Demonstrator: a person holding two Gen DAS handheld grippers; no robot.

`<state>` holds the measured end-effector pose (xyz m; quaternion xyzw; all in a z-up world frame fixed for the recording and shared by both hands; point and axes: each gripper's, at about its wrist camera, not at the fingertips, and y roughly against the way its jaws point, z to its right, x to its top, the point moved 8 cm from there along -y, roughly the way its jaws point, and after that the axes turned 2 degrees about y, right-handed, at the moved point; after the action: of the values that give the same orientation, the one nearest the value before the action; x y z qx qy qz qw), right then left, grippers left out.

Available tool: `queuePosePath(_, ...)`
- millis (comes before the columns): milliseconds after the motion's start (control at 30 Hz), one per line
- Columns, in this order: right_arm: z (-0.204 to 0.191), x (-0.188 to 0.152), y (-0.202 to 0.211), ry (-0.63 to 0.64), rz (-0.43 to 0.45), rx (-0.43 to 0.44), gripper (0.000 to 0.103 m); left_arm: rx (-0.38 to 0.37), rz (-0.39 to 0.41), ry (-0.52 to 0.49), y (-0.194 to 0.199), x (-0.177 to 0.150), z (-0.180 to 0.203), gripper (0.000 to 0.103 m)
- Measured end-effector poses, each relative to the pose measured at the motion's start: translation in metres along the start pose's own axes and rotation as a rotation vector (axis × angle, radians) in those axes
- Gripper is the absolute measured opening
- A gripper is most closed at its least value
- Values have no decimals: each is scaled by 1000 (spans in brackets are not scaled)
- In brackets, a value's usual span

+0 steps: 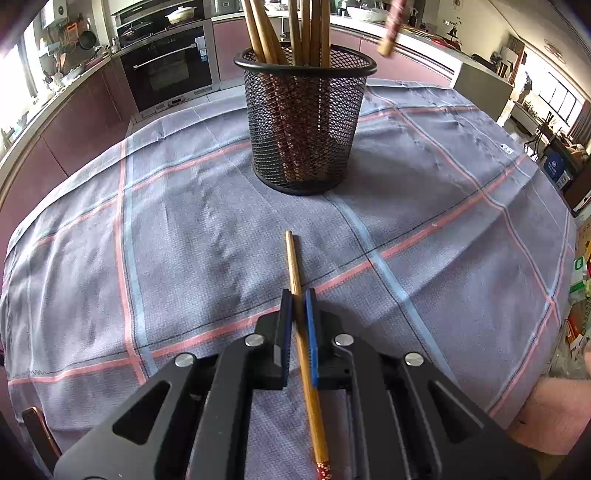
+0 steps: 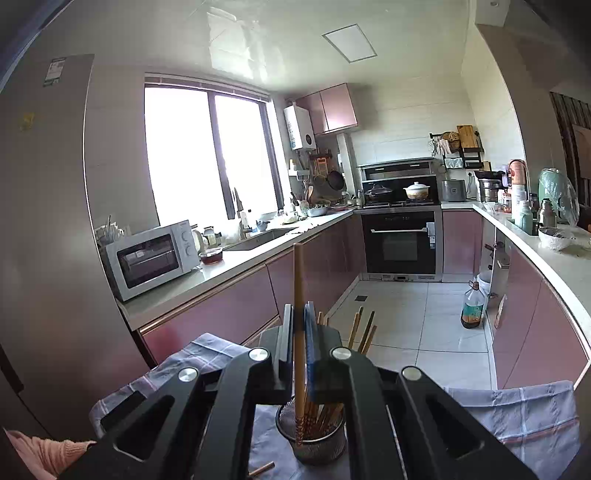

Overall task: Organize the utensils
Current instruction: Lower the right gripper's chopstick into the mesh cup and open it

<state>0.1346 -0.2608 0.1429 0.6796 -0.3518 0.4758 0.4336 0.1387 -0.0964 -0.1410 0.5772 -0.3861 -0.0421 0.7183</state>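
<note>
Chopsticks: slender wooden sticks with red patterned handle ends are seen, most of them gathered upright in a black wire-mesh cup (image 1: 304, 122) that stands on the far middle of the desk.
Left chopstick: one light-brown wooden chopstick (image 1: 294, 264) is clamped between the left tongs (image 1: 299, 297), its plain tip pointed toward the mesh cup and its red patterned end kept back near the camera; it is held low over the cloth, well apart from the cup.
Left tongs: clenched on that chopstick, the blue-padded jaws pressed against both of its sides.
Right chopstick: a second wooden chopstick (image 2: 298, 295) is gripped by the right tongs (image 2: 299, 314), held upright with its plain end up and its red patterned end lowered into the mouth of the cup; from the left wrist view its red end (image 1: 392, 26) is seen above and to the right of the cup rim.
Right tongs: clenched on the second chopstick, directly above the mesh cup.
Desk: it is covered by a grey cloth with pink and blue stripes (image 1: 184, 229).
Stray piece: a short wooden end (image 2: 261, 470) is seen on the cloth beside the cup in the right wrist view.
</note>
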Motion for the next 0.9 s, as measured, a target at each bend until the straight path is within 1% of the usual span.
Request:
queuePosePath(67, 6, 4, -9, -7, 5, -9, 4, 10, -2, -9, -1, 0, 1, 11)
queuePosePath(133, 10, 3, -18, -9, -1, -16, 4, 15, -4, -22, -1, 0, 2, 10)
queuePosePath(167, 12, 1, -24, -14, -11, -18, 4, 19, -5, -23, -1, 0, 2, 8)
queuePosePath(267, 15, -15, -45, -14, -69, -26, 5, 27, 0, -30, 0, 0, 3, 7)
queuePosePath(333, 17, -29, -56, -12, -107, -36, 5, 18, 5, -25, 1, -1, 3, 7)
queuePosePath(433, 24, -46, -69, -35, -159, -43, 5, -3, 18, -4, 4, -1, -1, 6)
queuePosePath(567, 27, -59, -76, -53, -202, -44, 7, -43, 52, 22, 15, 3, -5, 6)
queuePosePath(600, 27, -60, -77, -55, -205, -48, 8, -58, 60, 33, 18, 4, -6, 6)
queuePosePath(833, 33, -71, -72, -78, -225, -49, 11, -128, 123, 92, 39, 18, -10, 6)
queuePosePath(900, 35, -74, -69, -87, -227, -53, 13, -134, 146, 106, 45, 22, -12, 6)
